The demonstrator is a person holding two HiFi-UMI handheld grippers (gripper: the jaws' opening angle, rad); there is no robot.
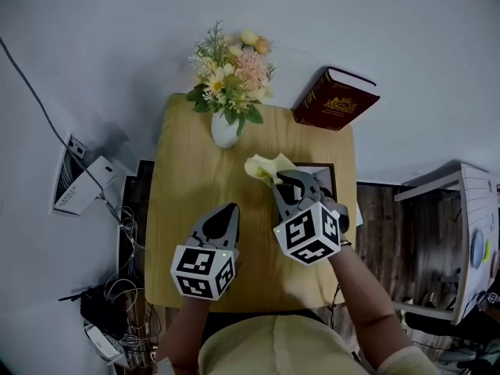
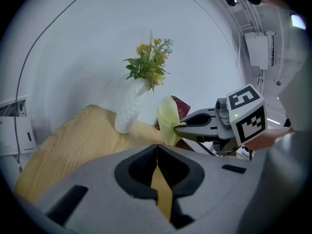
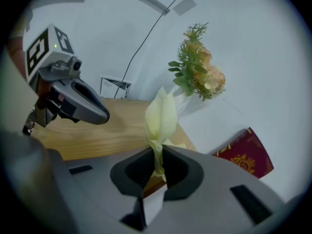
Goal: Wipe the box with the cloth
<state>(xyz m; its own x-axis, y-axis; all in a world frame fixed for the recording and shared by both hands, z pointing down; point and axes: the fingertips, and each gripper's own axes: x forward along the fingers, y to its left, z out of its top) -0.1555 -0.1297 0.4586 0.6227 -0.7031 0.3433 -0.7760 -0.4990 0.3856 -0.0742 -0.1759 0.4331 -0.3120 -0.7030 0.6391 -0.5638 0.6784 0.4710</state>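
Observation:
A dark red box with a gold emblem leans against the wall at the table's far right; the box also shows in the right gripper view. My right gripper is shut on a pale yellow cloth, which stands bunched above its jaws, short of the box. My left gripper hovers over the middle of the wooden table, shut with nothing in it. In the left gripper view the cloth hangs at the right gripper's tip, partly hiding the box.
A white vase of flowers stands at the table's far edge, left of the box. A flat white item with a dark border lies under the right gripper. A white device and cables lie on the floor to the left; a white cabinet stands to the right.

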